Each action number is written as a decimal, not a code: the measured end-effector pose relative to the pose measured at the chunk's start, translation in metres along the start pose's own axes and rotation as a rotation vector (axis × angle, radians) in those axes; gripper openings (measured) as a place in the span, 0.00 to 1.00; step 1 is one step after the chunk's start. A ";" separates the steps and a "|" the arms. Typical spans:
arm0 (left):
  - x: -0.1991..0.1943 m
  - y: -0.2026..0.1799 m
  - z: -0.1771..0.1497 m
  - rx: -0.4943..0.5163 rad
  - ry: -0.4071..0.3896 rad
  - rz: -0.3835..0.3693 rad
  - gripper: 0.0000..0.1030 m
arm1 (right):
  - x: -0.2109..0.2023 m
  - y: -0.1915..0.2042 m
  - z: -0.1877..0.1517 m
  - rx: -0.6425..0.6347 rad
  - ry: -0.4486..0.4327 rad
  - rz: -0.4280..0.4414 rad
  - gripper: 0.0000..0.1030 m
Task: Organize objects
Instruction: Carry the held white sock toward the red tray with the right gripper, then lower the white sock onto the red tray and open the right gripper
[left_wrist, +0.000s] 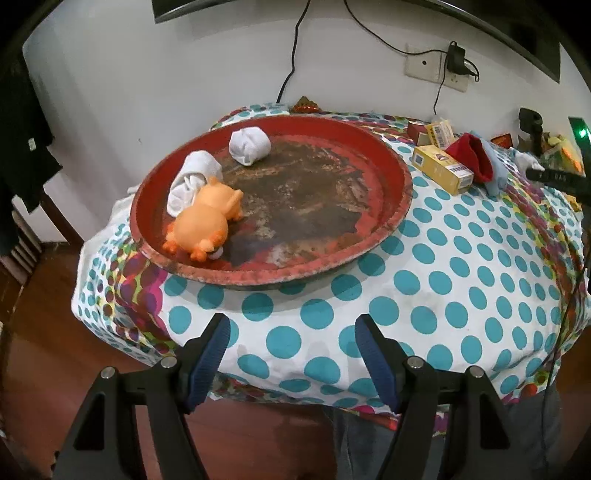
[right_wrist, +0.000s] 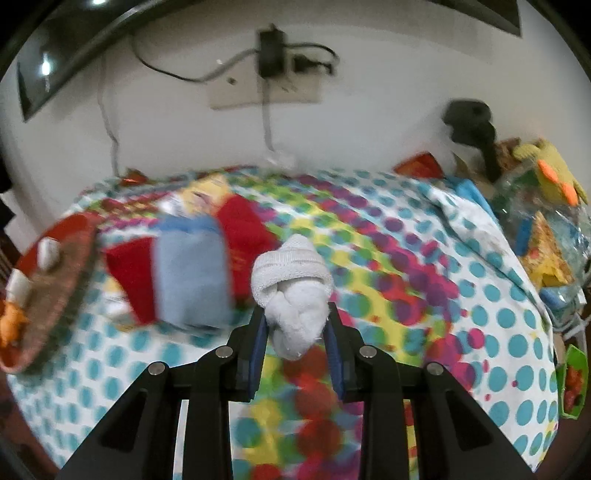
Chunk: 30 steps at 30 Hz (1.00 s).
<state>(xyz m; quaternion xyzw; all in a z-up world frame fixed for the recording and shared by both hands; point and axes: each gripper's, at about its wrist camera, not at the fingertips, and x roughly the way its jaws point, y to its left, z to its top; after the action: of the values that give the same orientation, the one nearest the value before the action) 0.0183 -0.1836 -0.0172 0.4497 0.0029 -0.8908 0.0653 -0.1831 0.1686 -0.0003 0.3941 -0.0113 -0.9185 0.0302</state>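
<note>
From the left wrist, the left gripper (left_wrist: 291, 332) stands with its jaws wide apart and nothing between them, over the near edge of the polka-dot tablecloth (left_wrist: 443, 288). Ahead and slightly left sits a round red tray (left_wrist: 391, 206) holding two white rolled socks (left_wrist: 249, 144) and one orange toy (left_wrist: 207, 225). Ahead to the right lie yellow boxes (left_wrist: 441, 168) beside a red sock (left_wrist: 471, 155). A white wall with an outlet (left_wrist: 436, 68) stands behind.

From the right wrist, the right gripper (right_wrist: 295, 325) is clamped on a third white sock bundle (right_wrist: 293, 291). Ahead-left lie a light blue sock (right_wrist: 192, 273) and red socks (right_wrist: 245, 236); the tray's rim (right_wrist: 74, 291) is far left.
</note>
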 end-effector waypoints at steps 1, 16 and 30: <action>0.001 0.003 0.000 -0.014 0.008 -0.004 0.70 | -0.005 0.006 0.002 -0.012 -0.005 0.021 0.27; 0.010 0.027 0.001 -0.086 0.037 0.011 0.70 | 0.019 0.199 0.021 -0.263 0.079 0.295 0.27; 0.013 0.029 0.000 -0.085 0.041 -0.003 0.70 | 0.101 0.336 0.036 -0.447 0.184 0.333 0.27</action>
<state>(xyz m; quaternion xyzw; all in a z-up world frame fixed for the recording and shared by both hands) 0.0146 -0.2132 -0.0259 0.4647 0.0429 -0.8805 0.0830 -0.2629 -0.1731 -0.0341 0.4521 0.1298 -0.8410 0.2674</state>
